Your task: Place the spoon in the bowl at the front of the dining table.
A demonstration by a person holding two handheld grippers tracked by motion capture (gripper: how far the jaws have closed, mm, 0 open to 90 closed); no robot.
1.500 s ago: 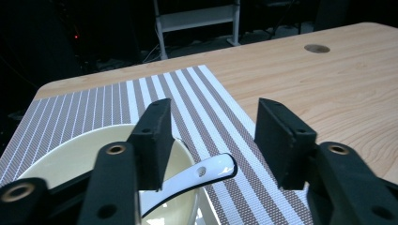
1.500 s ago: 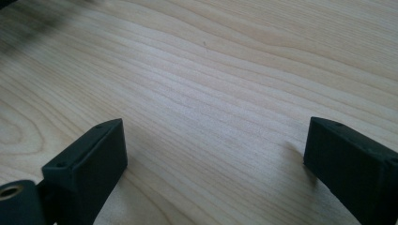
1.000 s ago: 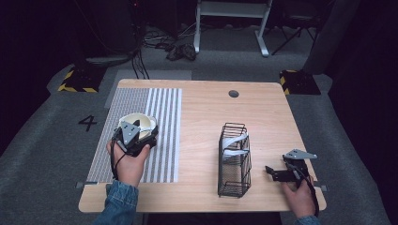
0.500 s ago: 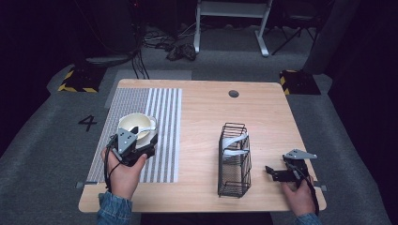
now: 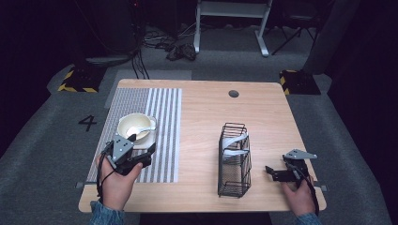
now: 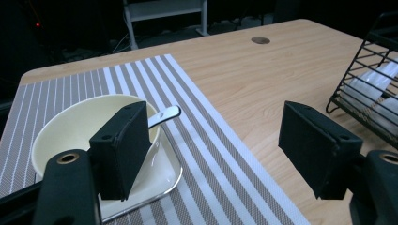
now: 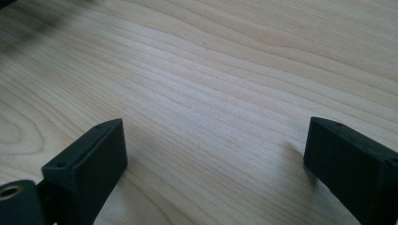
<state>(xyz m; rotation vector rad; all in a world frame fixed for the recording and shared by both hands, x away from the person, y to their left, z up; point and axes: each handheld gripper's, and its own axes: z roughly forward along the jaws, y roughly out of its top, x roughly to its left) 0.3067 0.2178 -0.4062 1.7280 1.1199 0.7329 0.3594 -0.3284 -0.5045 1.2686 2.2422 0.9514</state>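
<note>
Two grippers, both empty. Left of black wire rack [image 5: 233, 159]: left gripper [image 5: 141, 151], jaws wide, just short of cream round bowl [image 5: 134, 125] with metal spoon [image 6: 163, 116] on white square plate [image 6: 162, 174], striped grey placemat [image 5: 164, 136]; bowl lies ahead-left of jaws. Right of rack: right gripper [image 5: 271, 172], jaws wide, on pale wooden table [image 5: 263, 112]. Left hand nearer bowl.

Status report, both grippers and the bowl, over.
Left gripper open, near side of bowl. Right gripper open over bare table. Spoon in bowl. Nothing blocking.
</note>
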